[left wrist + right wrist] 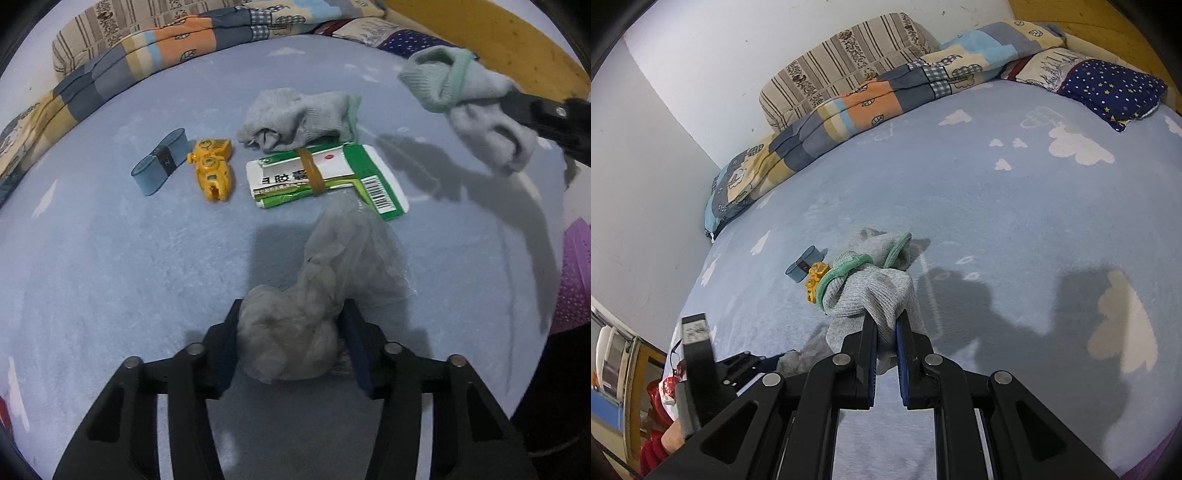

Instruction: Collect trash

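My left gripper (pixel 291 314) sits low over the blue bed sheet (pixel 110 277), its pads pressed on both sides of a crumpled grey plastic bag (pixel 295 339) whose loose end trails toward a flattened green and white medicine box (pixel 325 177) bound with a rubber band. My right gripper (pixel 886 328) is shut on a grey sock with a green cuff (pixel 875 291) and holds it above the sheet; the same sock (pixel 476 107) hangs at the upper right of the left wrist view. A second grey sock (pixel 299 118) lies just beyond the box.
A yellow toy (pixel 214 168) and a blue band (pixel 159 162) lie left of the box. A patchwork quilt (pixel 849 110) and a striped pillow (pixel 849 51) line the wall side, a starry pillow (pixel 1115 88) the far right. Something purple (pixel 576 277) sits at the right edge.
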### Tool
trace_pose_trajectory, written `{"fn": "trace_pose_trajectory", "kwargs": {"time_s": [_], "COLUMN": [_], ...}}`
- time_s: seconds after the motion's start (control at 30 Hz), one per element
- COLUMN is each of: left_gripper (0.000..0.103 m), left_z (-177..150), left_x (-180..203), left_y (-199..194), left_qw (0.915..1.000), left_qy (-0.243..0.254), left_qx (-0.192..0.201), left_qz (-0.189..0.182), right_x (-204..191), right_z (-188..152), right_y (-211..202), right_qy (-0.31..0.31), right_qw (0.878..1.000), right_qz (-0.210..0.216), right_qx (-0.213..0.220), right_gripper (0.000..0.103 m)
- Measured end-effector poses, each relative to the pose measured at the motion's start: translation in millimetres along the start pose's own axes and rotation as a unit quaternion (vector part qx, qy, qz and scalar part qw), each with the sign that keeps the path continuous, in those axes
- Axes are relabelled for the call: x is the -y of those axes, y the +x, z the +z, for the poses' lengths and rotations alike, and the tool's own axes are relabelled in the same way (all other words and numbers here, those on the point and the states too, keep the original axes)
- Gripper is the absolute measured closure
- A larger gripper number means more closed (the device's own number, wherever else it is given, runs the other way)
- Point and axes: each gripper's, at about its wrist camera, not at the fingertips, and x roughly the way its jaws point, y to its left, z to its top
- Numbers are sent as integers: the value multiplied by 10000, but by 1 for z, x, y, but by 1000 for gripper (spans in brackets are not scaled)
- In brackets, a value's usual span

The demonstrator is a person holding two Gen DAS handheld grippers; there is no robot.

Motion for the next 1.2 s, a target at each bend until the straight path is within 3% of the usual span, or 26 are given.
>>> {"fn": "trace_pose_trajectory", "kwargs": {"time_s": [0.23,0.5,0.67,0.87,1.2], "left_gripper": [64,64,64,64,64], "left_z": [5,-10,-43,-62,-58], "left_x": [-15,-31,-13,-7,-20], "left_y": [-24,-101,-138,-134,-120], "left_qw": [9967,9786,9659,9550,9542], "left_qy": [-676,-1689,-2114,-2538,-2646], "left_qx": [341,1172,1418,1471,1317], "left_qz": [296,124,465,448,458], "right_x": [-4,-9,-13,-19,-24], "right_z": [-2,-8,-35,-47,-46], "right_y": [1,-28,-51,-56,-45], "right_qy": [-130,-202,-431,-553,-677], "right_qw": [9998,9988,9976,9965,9958], "right_qz": [-180,-301,-338,-384,-443], "right_qx": [6,337,435,496,428], "right_gripper": [94,94,94,94,94]}}
